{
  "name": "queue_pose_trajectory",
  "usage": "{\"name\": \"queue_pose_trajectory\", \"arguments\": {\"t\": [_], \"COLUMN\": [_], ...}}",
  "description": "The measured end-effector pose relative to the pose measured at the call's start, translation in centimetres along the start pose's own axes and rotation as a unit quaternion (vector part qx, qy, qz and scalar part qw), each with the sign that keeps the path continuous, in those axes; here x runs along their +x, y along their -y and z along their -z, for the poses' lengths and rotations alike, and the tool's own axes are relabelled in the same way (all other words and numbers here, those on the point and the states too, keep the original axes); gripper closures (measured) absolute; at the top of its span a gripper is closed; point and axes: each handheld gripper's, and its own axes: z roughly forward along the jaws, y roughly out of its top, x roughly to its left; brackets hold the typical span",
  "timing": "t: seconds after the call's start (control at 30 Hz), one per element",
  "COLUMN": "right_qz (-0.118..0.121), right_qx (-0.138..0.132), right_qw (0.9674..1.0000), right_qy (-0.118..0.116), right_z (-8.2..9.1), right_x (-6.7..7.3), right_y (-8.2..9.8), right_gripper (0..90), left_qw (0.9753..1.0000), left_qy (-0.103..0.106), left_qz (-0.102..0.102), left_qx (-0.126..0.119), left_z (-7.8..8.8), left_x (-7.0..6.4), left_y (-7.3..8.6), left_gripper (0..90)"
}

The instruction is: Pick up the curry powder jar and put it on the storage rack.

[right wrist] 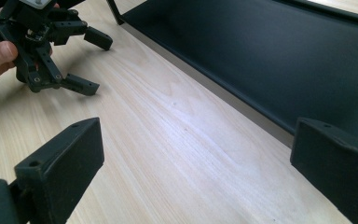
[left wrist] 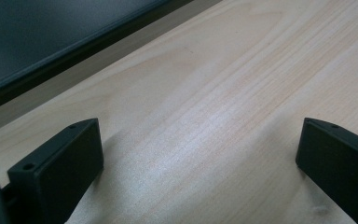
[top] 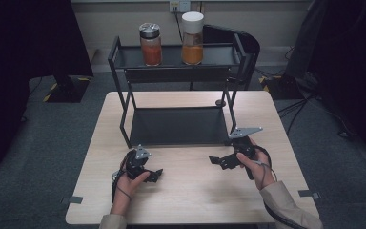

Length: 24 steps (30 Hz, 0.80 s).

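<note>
A black two-tier metal rack [top: 178, 126] stands on the far half of the wooden table [top: 190, 191]. Its top shelf holds two jars: one with reddish contents and a grey lid [top: 150, 44], one with orange contents and a white lid [top: 192, 38]. My left gripper [top: 158, 174] rests low over the table in front of the rack's left side, open, with bare wood between its jaws [left wrist: 200, 140]. My right gripper [top: 213, 161] hovers near the rack's right front leg, open and holding nothing [right wrist: 196, 144]. The right gripper view also shows the left gripper [right wrist: 95, 63] and the rack's lower shelf [right wrist: 261, 51].
A small dark round object [top: 220, 102] lies on the table beside the rack's right rear leg. A black chair [top: 238, 40] stands behind the rack. Cables [top: 295, 105] run over the grey floor at the right, and a dark stand base [top: 69, 88] sits at the left.
</note>
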Motion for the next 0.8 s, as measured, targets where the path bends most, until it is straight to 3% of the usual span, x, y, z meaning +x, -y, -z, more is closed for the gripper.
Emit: {"name": "queue_pose_trajectory", "arguments": {"t": [0.8], "right_qz": [-0.018], "right_qx": [0.003], "right_qw": [0.9997], "right_qy": [0.014], "right_z": [1.3], "right_x": [-1.7], "right_y": [4.0], "right_gripper": [1.6], "left_qw": [1.0], "left_qy": [0.0], "left_qz": [-0.001], "left_qx": [0.0], "left_z": [0.0], "left_x": [0.0], "left_y": [0.0], "left_gripper": [0.0]}}
